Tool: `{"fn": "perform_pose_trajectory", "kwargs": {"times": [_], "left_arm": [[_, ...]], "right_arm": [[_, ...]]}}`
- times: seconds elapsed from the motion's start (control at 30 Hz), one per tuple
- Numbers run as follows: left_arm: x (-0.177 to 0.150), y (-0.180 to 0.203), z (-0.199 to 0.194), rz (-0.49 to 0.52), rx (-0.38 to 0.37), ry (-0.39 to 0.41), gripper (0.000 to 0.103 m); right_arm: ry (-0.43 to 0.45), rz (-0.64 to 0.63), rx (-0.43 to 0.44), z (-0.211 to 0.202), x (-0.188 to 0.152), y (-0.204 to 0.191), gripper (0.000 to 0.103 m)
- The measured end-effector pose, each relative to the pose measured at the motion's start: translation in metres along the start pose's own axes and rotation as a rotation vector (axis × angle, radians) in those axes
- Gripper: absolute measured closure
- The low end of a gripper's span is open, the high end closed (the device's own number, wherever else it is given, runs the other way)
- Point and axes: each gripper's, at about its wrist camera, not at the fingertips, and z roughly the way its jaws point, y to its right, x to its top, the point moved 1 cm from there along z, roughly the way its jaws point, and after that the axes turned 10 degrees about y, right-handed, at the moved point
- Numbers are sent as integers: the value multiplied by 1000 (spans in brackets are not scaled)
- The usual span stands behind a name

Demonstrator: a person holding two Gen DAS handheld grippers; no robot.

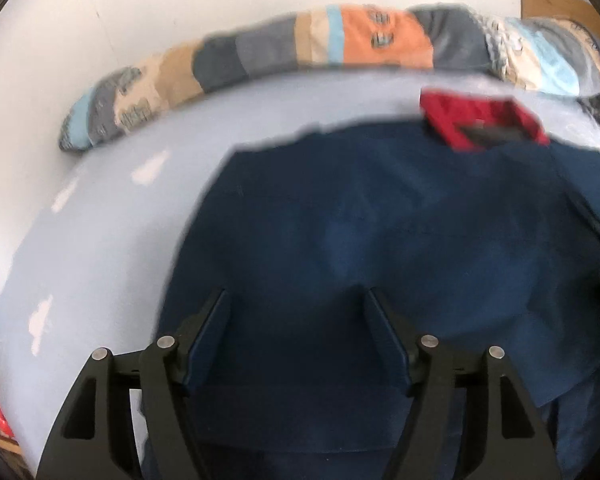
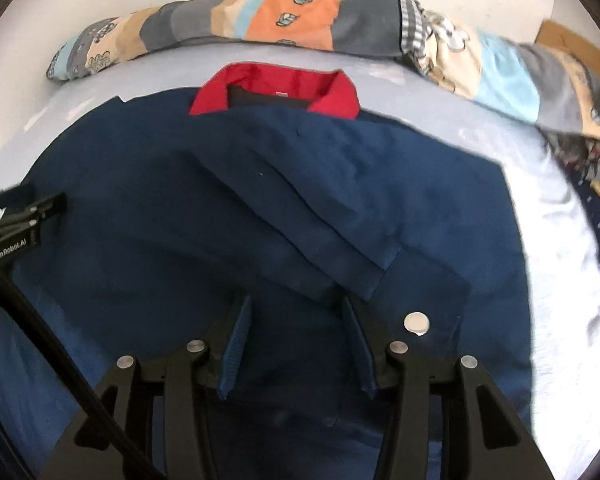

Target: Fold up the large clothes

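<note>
The navy jacket [image 2: 140, 208] lies spread flat on the bed [image 2: 548, 240], its red collar [image 2: 276, 92] toward the wall and the patchwork duvet [image 2: 292, 12] rolled up out of the way along the far edge, presumably to leave a clear sheet for folding. One sleeve [image 2: 320, 208] is already laid diagonally across the body, its cuff [image 2: 432, 296] with a silver snap button [image 2: 416, 322] ending just in front of the right claw [image 2: 296, 340], which suggests the sides are being brought inward so the jacket narrows to a rectangle before it is doubled over. The right claw hangs just over the fabric with its pads spread partway and nothing pinched between them; the cloth shows flat in the gap. The left claw [image 1: 296, 336] likewise points down at the lower part of the jacket, its fingers standing wide apart with only smooth navy cloth between them and no fold gathered, so it reads as free, not gripping. In the right view the left tool [image 2: 24, 216] reaches in over the jacket's left side, its jaws apart. Both claws sit near the hem end, likely placed there to pick up the bottom edge and carry it toward the collar.
</note>
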Motion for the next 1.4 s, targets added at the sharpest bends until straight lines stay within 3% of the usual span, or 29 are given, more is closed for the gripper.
{"fn": "perform_pose_trajectory", "kwargs": {"times": [0.07, 0.17, 0.3, 0.33, 0.53, 0.6, 0.67, 0.73, 0.83, 0.9, 1.0, 1.07, 1.13, 1.2, 1.27, 1.33, 1.4], "left_arm": [[9, -1, -20, -32, -14, 71, 33], [9, 5, -35, -3, -36, 98, 26], [-11, 12, -35, 46, -54, 14, 26], [-13, 12, -39, 46, -54, 21, 26], [-24, 11, -107, 58, -48, 161, 25], [-35, 4, -130, 46, -89, 155, 25], [-52, -8, -148, 4, -120, 137, 17], [-75, -24, -163, -42, -155, 71, 17], [-113, -47, -180, -114, -156, 0, 17], [-145, -66, -192, -199, -132, -43, 17], [-176, -85, -200, -290, -85, -96, 17], [-191, -98, -199, -349, -69, -144, 17], [-200, -108, -194, -375, -50, -186, 17], [-211, -120, -186, -432, -28, -245, 17], [-218, -124, -181, -469, -82, -296, 17], [-218, -127, -183, -481, -84, -285, 17], [-222, -130, -179, -517, -137, -300, 17]], "right_arm": [[63, -26, -2, -20, 6, -5, 52], [86, -30, 0, -33, 6, -9, 46], [-55, -42, 12, -9, -16, -7, 46], [-49, -39, 23, -10, -20, -5, 47], [129, -16, 98, -94, -10, 3, 46], [175, 4, 120, -126, -18, 9, 40], [209, 24, 149, -156, -34, 14, 35], [217, 40, 190, -185, -57, 24, 32], [198, 33, 240, -214, -92, 37, 29], [131, -45, 298, -228, -119, 46, 28], [41, -123, 300, -233, -151, 64, 27], [-36, -49, 338, -226, -168, 83, 27], [-57, 12, 346, -221, -171, 97, 27], [-89, 83, 414, -211, -176, 113, 27], [-136, 108, 389, -197, -183, 124, 27], [-200, 175, 442, -183, -191, 128, 27], [-222, 155, 437, -181, -193, 125, 27]]}}
